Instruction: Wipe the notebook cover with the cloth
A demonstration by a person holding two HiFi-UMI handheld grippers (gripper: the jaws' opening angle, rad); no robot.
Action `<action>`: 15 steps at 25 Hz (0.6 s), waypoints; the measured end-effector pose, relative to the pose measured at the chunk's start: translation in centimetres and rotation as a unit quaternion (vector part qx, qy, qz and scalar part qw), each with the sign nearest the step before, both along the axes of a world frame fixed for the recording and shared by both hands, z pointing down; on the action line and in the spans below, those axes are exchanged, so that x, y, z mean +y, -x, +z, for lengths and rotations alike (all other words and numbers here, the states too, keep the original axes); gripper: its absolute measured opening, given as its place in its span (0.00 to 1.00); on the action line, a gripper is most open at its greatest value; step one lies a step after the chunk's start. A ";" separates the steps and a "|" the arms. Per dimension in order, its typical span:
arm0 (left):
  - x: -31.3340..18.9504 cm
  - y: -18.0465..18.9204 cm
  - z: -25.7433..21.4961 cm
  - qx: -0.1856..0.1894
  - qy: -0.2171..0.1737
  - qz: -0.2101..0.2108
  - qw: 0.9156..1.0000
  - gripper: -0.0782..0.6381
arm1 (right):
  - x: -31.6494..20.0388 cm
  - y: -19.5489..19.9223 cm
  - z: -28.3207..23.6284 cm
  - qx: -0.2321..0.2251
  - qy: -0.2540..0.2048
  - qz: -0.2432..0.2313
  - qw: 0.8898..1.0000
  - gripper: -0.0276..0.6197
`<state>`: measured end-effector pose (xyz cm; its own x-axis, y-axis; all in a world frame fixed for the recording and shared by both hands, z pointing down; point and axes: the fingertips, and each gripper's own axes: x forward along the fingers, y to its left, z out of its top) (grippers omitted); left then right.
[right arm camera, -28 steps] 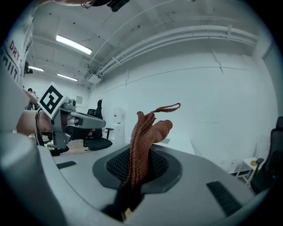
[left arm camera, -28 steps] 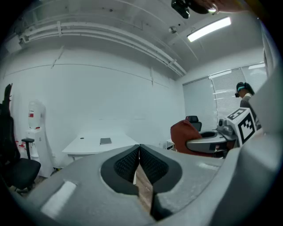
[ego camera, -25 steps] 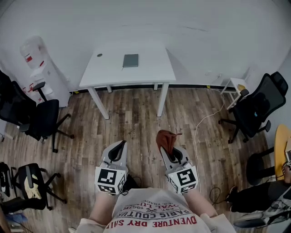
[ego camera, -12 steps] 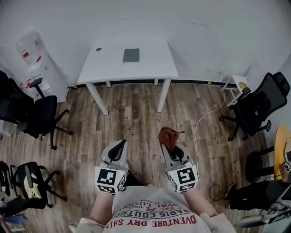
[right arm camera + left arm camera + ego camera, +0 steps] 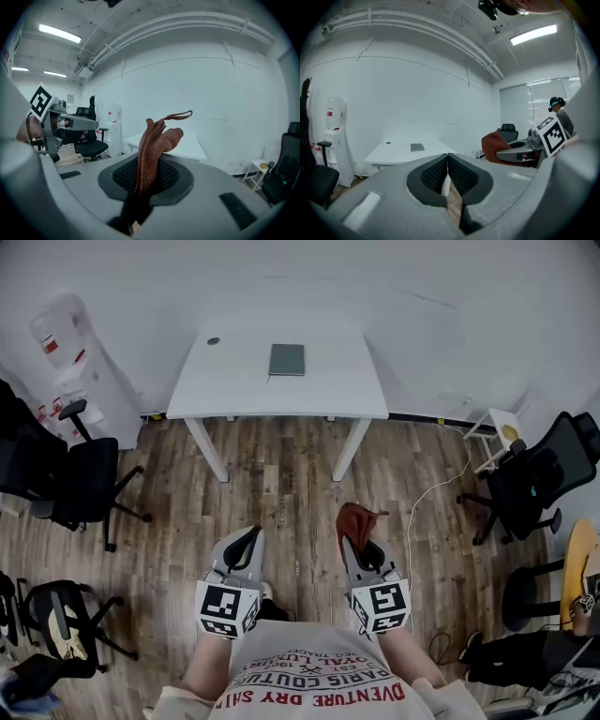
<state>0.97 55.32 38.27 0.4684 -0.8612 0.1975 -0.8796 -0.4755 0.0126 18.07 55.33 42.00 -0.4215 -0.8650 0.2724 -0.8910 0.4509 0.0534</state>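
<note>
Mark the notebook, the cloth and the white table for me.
notebook (image 5: 287, 359), head view, centre of its dark cover.
cloth (image 5: 356, 521), head view, middle of the bunched brown fabric.
white table (image 5: 234, 381), head view, bare top left of the notebook.

The person's shirt (image 5: 314, 681) bears red print, seen upside down. Only "ADVENTURE DRY" reads clearly; the smaller lines do not.
</note>
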 end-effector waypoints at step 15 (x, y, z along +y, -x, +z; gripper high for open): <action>-14.0 12.6 0.6 -0.002 0.017 0.001 1.000 0.12 | -13.5 11.1 1.5 -0.006 0.035 0.009 0.999 0.16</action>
<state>-11.64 41.30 38.85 0.4686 -0.8532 0.2291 -0.8791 -0.4760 0.0254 6.99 41.80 43.49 -0.4102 -0.8514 0.3270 -0.8991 0.4376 0.0115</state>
